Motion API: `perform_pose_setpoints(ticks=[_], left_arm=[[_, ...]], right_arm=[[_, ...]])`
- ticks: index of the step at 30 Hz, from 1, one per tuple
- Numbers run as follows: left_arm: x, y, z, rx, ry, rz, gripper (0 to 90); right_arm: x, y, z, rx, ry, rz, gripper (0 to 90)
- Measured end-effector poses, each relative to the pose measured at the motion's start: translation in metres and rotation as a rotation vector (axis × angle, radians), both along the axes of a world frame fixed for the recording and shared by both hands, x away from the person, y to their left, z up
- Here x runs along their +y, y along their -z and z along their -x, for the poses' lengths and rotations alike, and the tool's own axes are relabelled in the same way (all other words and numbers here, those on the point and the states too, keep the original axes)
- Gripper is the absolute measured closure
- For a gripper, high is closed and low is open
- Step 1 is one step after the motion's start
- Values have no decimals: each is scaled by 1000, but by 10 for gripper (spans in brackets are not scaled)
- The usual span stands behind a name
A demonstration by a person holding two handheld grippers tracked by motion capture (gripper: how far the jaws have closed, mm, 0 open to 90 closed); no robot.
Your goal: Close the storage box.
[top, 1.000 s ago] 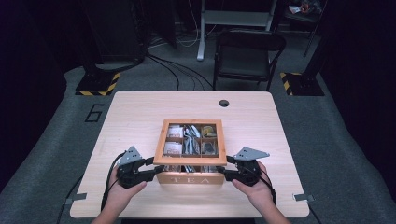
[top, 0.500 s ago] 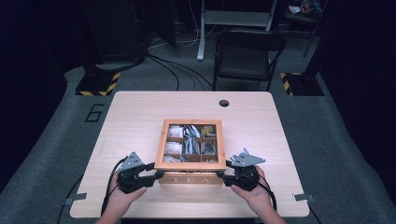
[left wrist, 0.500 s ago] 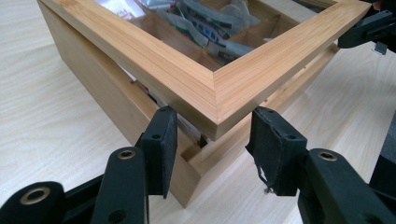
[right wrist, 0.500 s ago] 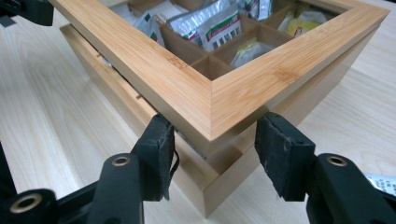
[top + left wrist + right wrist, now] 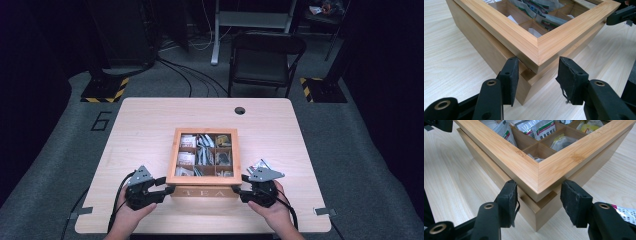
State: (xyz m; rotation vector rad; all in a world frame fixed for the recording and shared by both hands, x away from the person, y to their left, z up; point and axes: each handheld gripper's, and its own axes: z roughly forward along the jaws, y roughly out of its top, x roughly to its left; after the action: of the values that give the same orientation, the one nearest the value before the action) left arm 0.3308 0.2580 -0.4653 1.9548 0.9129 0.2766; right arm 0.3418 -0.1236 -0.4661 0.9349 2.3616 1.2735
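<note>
A wooden tea box (image 5: 204,192) marked TEA stands near the table's front edge, with several tea bags (image 5: 202,150) in its compartments. Its framed lid (image 5: 172,160) sits slightly raised and offset above the base at the front. My left gripper (image 5: 167,187) straddles the lid's front left corner (image 5: 537,53), with its pads (image 5: 511,75) against the two faces of that corner. My right gripper (image 5: 240,190) holds the front right corner (image 5: 537,180) the same way. A hand grasps each gripper from below.
A loose tea packet (image 5: 261,165) lies on the table beside the right gripper, also seen as a packet (image 5: 626,216) at the edge of the right gripper view. The table (image 5: 140,130) has a cable hole (image 5: 240,110) at the back. A chair (image 5: 265,55) stands beyond it.
Both grippers have shifted a little toward the table's near edge, and the lid's front rim has come with them.
</note>
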Motion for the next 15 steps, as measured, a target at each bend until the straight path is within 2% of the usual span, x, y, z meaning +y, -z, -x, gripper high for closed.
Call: perform_pose_setpoints(ticks=[5,7,8,10,12,15], left_arm=[[0,0,1,3,1,-2,515],[0,0,2,18,-3,6,514],[3,-1,2,8,1,-6,510],[7,-4,4,4,-7,34,508],[11,-8,5,0,-23,45,500],[14,-9,2,15,-44,48,485]], right_arm=[[-1,1,1,6,7,-11,473],[-1,0,1,7,5,-7,471],[-2,0,1,4,1,-6,470],[-2,1,2,11,0,9,468],[-2,1,4,4,-2,30,464],[-6,-3,6,-8,-3,-5,463]])
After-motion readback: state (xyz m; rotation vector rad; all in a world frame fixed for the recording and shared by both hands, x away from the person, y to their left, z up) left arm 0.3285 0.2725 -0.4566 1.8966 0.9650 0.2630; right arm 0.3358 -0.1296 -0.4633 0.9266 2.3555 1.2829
